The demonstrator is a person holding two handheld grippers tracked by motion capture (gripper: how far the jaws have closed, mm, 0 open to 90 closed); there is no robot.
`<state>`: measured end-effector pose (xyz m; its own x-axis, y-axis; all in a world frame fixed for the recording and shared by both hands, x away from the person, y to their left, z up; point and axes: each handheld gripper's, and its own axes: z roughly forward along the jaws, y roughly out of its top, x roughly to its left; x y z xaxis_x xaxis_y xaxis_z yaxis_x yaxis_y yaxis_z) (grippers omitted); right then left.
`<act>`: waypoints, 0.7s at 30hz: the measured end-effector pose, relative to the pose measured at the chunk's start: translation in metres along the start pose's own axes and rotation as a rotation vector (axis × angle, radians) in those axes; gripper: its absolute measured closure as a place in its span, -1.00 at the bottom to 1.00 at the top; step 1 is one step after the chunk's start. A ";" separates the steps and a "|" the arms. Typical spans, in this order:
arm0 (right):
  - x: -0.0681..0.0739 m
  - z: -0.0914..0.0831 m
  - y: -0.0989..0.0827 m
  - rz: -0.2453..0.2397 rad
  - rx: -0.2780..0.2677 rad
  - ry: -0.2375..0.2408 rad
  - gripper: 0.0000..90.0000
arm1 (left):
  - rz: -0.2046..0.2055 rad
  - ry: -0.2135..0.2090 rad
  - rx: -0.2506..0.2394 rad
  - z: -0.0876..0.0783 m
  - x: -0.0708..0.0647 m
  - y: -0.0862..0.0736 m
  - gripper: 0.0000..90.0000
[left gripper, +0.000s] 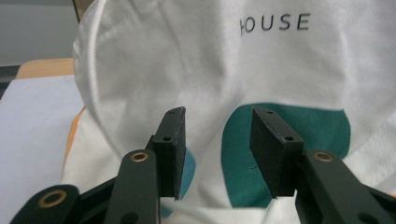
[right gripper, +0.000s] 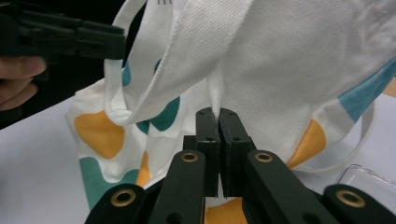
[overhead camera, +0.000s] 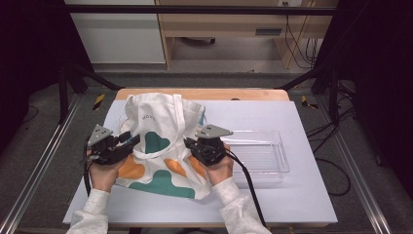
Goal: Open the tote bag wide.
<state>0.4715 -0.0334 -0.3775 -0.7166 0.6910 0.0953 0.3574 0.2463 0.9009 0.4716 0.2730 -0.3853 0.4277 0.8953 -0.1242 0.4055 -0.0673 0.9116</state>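
while right tool (right gripper: 218,122) pinches tote bag (right gripper: 280,56)

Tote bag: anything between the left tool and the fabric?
Nothing visible. The left tool stands open right at the tote bag, bare cloth between its jaws. The right tool is shut on a fold of it.

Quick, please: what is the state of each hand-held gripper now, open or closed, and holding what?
Left hand-held gripper: open, jaws apart in front of the tote bag, gripping nothing.
Right hand-held gripper: closed, pinching the tote bag's white fabric.
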 end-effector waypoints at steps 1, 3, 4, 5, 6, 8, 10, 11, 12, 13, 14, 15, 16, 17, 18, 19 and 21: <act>0.000 0.000 0.000 0.000 0.000 0.000 0.96 | 0.000 0.000 0.000 0.000 0.000 0.000 0.23; 0.003 -0.002 -0.001 -0.006 0.001 0.017 0.96 | 0.013 -0.008 0.004 0.003 -0.002 0.002 0.24; 0.007 -0.003 -0.002 -0.016 0.002 0.026 0.96 | 0.020 -0.008 0.008 0.006 -0.002 0.002 0.27; 0.008 -0.003 -0.002 -0.018 0.001 0.030 0.97 | 0.023 -0.005 0.010 0.008 -0.003 0.002 0.32; 0.010 -0.003 -0.003 -0.019 0.001 0.038 0.97 | 0.016 -0.004 0.022 0.012 -0.002 0.001 0.38; 0.013 -0.003 -0.005 -0.015 -0.005 0.051 0.97 | 0.015 -0.007 0.026 0.013 -0.002 0.000 0.59; 0.013 -0.003 -0.006 -0.017 -0.005 0.058 0.97 | 0.002 -0.018 0.031 0.013 0.000 -0.002 0.71; 0.014 -0.002 -0.008 -0.017 -0.007 0.059 0.97 | 0.002 -0.015 0.033 0.012 0.000 -0.002 0.78; 0.014 -0.002 -0.009 -0.011 -0.009 0.061 0.96 | 0.006 -0.015 0.036 0.011 0.000 -0.002 0.86; 0.014 -0.001 -0.010 -0.008 -0.011 0.065 0.96 | 0.011 -0.017 0.038 0.010 -0.001 -0.003 0.90; 0.013 -0.001 -0.011 -0.006 -0.011 0.060 0.95 | 0.022 -0.016 0.038 0.008 -0.002 -0.004 0.94; 0.013 -0.001 -0.011 -0.006 -0.011 0.057 0.94 | 0.022 -0.016 0.038 0.008 -0.002 -0.004 0.94; 0.013 -0.001 -0.011 -0.008 -0.013 0.056 0.90 | 0.024 -0.016 0.035 0.004 -0.003 -0.005 0.95; 0.013 -0.001 -0.011 -0.003 -0.017 0.058 0.82 | 0.024 -0.016 0.034 0.002 -0.003 -0.006 0.95; 0.012 -0.002 -0.010 0.004 -0.022 0.061 0.71 | 0.027 -0.017 0.031 -0.001 -0.003 -0.007 0.95; 0.011 -0.002 -0.010 0.009 -0.026 0.065 0.65 | 0.031 -0.017 0.030 -0.005 -0.003 -0.009 0.95; 0.010 -0.005 -0.009 0.016 -0.038 0.072 0.56 | 0.041 -0.017 0.031 -0.011 -0.004 -0.012 0.95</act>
<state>0.4581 -0.0316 -0.3827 -0.7526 0.6436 0.1393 0.3474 0.2083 0.9143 0.4564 0.2753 -0.3913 0.4583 0.8838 -0.0943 0.4119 -0.1171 0.9037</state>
